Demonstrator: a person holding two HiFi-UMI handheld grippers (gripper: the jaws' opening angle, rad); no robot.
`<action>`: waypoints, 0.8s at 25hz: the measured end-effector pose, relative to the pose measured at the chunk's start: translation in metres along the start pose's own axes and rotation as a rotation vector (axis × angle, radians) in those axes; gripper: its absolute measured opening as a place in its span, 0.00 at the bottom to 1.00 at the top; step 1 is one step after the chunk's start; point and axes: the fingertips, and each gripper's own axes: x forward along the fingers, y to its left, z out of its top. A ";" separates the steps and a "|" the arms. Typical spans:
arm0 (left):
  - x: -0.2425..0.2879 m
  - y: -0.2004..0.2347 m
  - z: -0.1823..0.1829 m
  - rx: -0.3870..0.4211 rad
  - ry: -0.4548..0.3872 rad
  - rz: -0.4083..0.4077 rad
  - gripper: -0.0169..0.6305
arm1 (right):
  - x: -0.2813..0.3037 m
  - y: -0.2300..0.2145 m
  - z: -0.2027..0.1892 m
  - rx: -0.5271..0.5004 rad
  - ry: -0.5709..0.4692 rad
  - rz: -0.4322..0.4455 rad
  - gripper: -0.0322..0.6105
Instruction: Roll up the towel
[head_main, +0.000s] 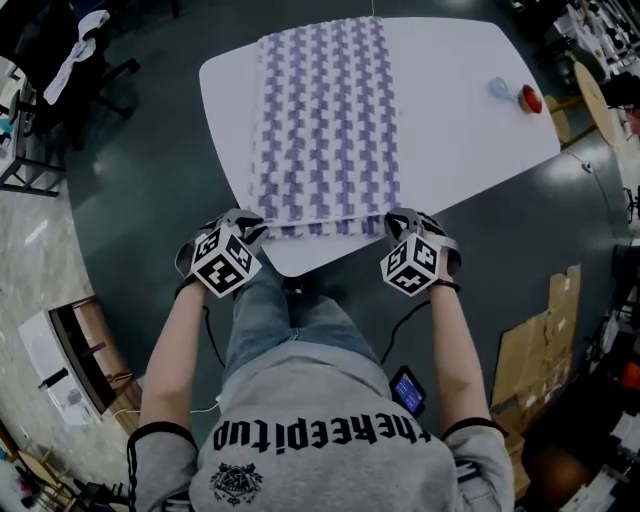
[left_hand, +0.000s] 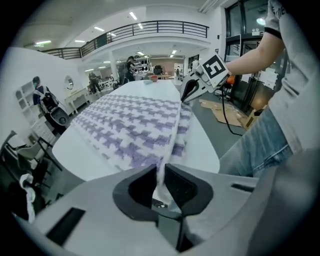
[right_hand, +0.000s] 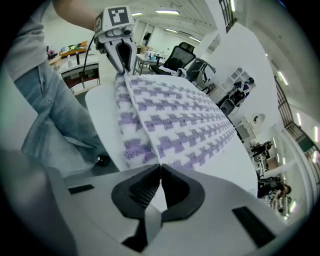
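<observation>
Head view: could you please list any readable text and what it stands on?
"thekeepitup" (upside down, middle letters unsure): grey sweatshirt.
Crest under it: too small to read.
Left gripper and right gripper cubes: square markers only, no words.
Towel: pattern only.

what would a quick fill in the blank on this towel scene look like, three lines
1. The towel is checked white and ____.
2. The left gripper and the right gripper each pinch one near ____ of it.
3. The red object sits at the table's far ____ corner.
Missing: purple; corner; right
</observation>
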 end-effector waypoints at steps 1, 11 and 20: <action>-0.002 0.006 0.005 0.001 -0.012 0.029 0.09 | 0.004 -0.002 -0.001 -0.002 0.016 0.000 0.07; -0.029 -0.020 0.024 0.391 -0.140 0.109 0.12 | 0.027 -0.009 -0.006 0.035 0.086 0.025 0.07; 0.015 -0.017 -0.017 0.359 0.097 0.049 0.27 | 0.020 -0.006 -0.002 0.085 0.013 0.066 0.07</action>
